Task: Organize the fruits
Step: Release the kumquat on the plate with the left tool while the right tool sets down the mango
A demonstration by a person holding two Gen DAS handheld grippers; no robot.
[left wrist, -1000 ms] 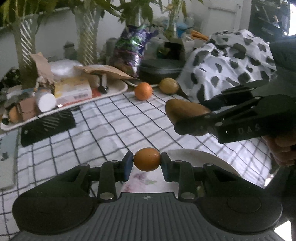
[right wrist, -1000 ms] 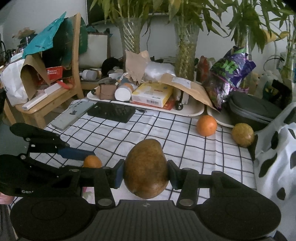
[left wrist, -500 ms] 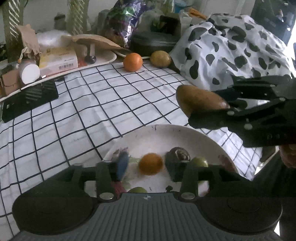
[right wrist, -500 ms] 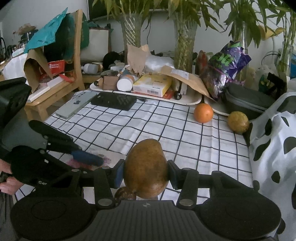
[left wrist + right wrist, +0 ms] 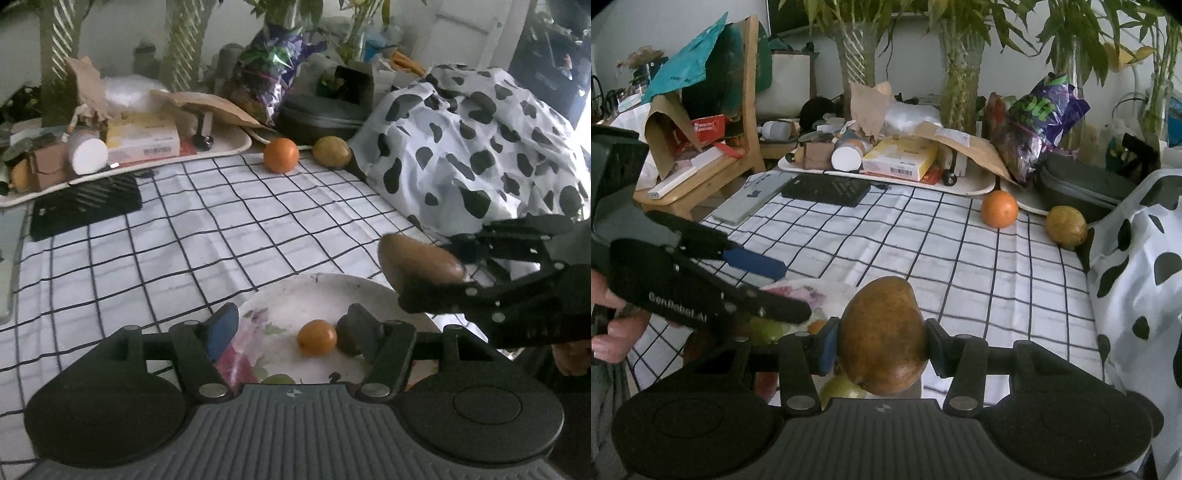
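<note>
Plate (image 5: 325, 291) held a small orange (image 5: 317, 337) and perhaps three more; left gripper (image 5: 291, 328) gaped empty, right gripper (image 5: 881, 347) clamped a brown pear (image 5: 882, 332); two fruits (image 5: 281, 155) remained on the cloth.

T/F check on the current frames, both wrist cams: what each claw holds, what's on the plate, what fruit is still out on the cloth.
1. The right claw grips a large brown oval fruit. True.
2. The left claw is clamped on the small orange fruit. False: its jaws are open, and that fruit lies on the white floral plate.
3. A round orange and a yellowish-brown round fruit sit on the checked tablecloth. True.
4. The plate holds nothing. False: several fruits lie on it, including the small orange one.
</note>
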